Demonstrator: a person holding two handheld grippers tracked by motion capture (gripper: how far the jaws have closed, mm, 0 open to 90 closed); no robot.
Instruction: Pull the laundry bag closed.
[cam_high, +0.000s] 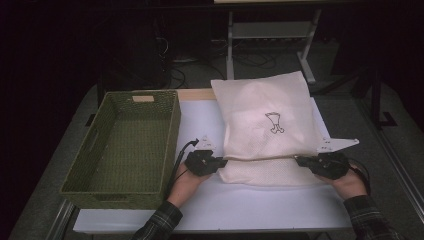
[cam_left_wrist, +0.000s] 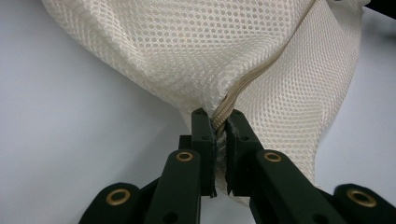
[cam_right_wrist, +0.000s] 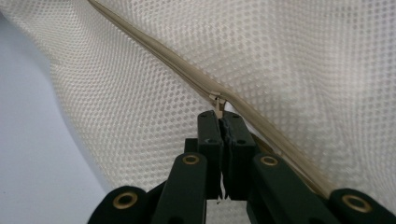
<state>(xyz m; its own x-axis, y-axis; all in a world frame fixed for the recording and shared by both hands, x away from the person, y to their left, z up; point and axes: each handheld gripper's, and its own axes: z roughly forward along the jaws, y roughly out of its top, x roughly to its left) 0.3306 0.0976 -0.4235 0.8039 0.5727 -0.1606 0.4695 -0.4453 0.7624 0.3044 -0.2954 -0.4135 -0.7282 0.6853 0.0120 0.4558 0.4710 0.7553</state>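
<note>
While both grippers pinch mesh bag (cam_high: 265, 125), green basket (cam_high: 127, 145) alongside

Plaid flannel sleeves (cam_high: 161, 220), dark, with pale lines. Matte black grippers, left (cam_high: 223, 161) and right (cam_high: 298, 160), each with a pale grey three-cornered plate on top and a black cable trailing off. Up close: black linkage arms (cam_left_wrist: 180, 186) with brass-ringed pivots, small screws in the jaw blocks.
</note>
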